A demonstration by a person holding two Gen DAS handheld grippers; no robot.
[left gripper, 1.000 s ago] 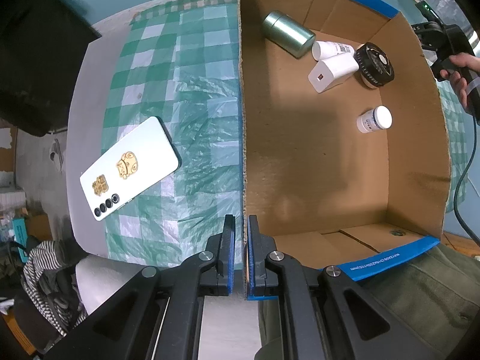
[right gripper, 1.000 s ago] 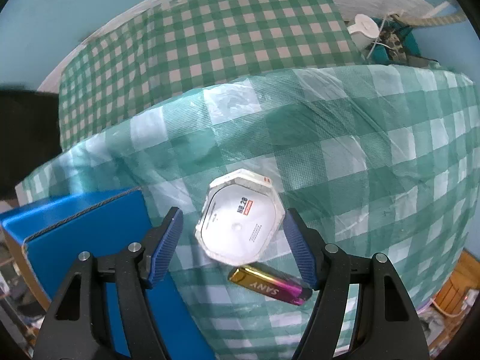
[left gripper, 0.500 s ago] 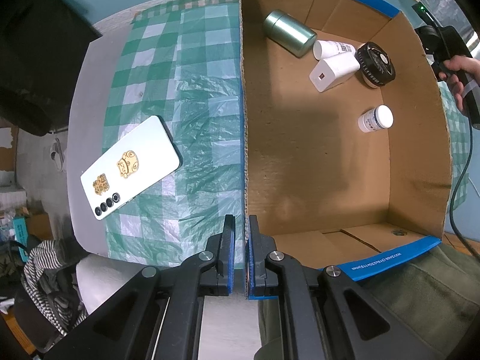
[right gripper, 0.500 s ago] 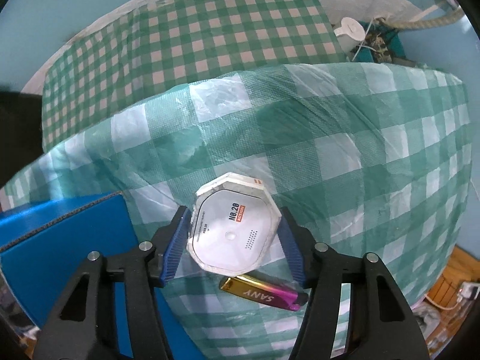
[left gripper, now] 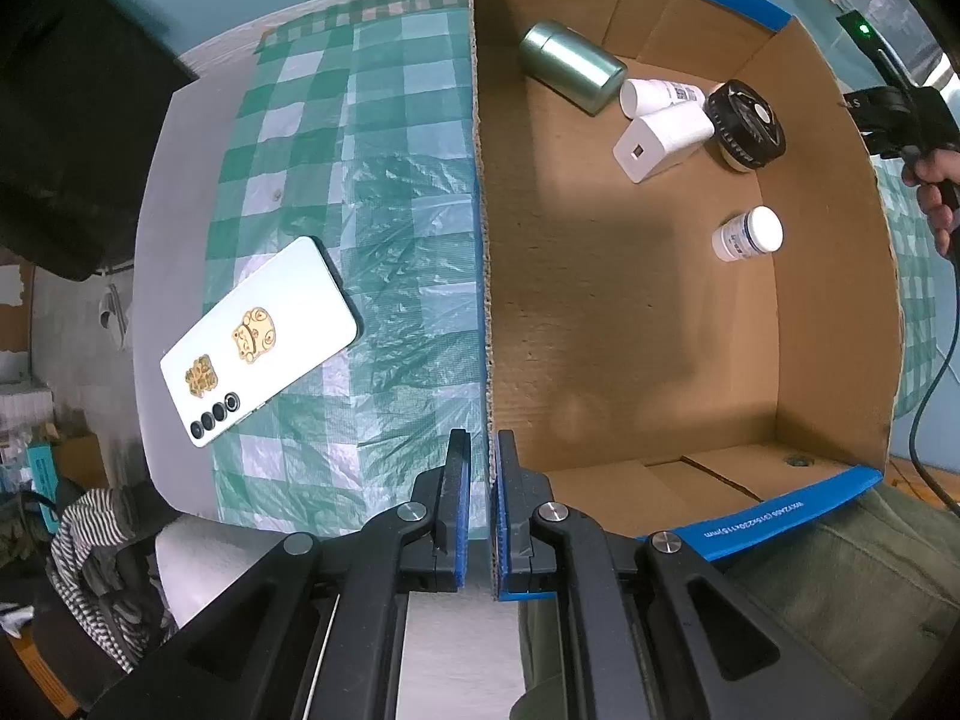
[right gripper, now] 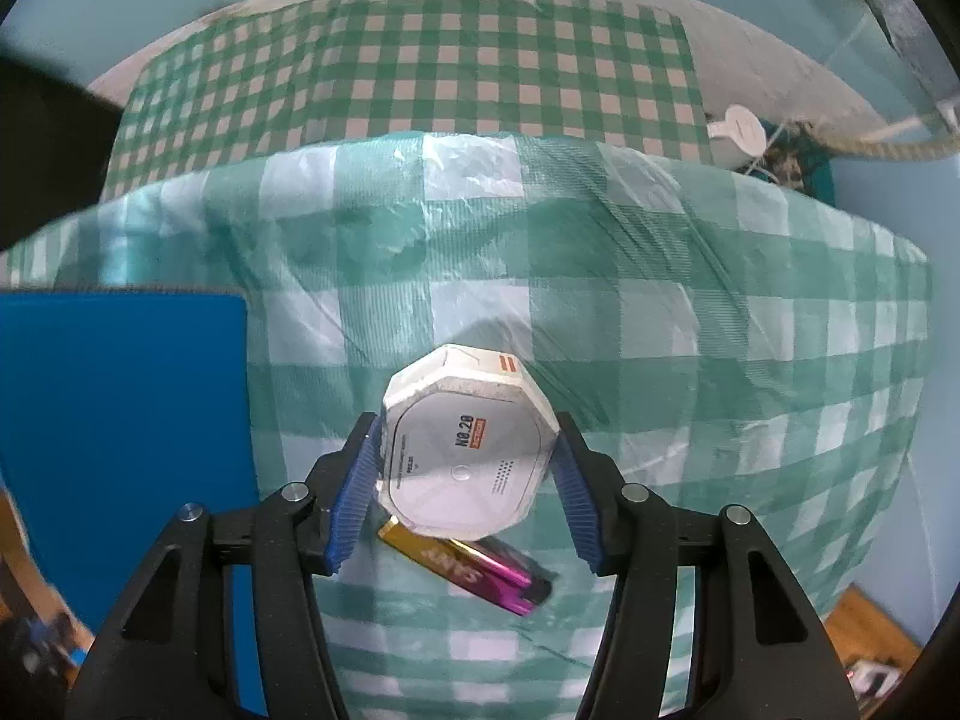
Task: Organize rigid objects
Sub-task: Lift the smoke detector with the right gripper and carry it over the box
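Observation:
My right gripper (right gripper: 467, 468) is shut on a white octagonal box (right gripper: 465, 462) and holds it above the green checked cloth. A gold and pink lighter (right gripper: 480, 570) lies on the cloth just under it. My left gripper (left gripper: 478, 480) is shut on the near wall of the cardboard box (left gripper: 487, 300). Inside the box lie a green metal can (left gripper: 570, 66), a white bottle (left gripper: 660, 95), a white charger block (left gripper: 660, 141), a black round fan (left gripper: 747, 126) and a small white jar (left gripper: 747, 237). A white phone (left gripper: 261, 339) lies on the cloth left of the box.
The blue outer wall of the box (right gripper: 120, 420) stands left of my right gripper. The person's hand on the right gripper's handle (left gripper: 933, 180) shows past the box's far wall. Clothes (left gripper: 96, 558) lie below the table's left edge.
My right gripper closed on the white octagonal box and lifted it off the cloth; the lighter stayed in place. The left gripper has not moved.

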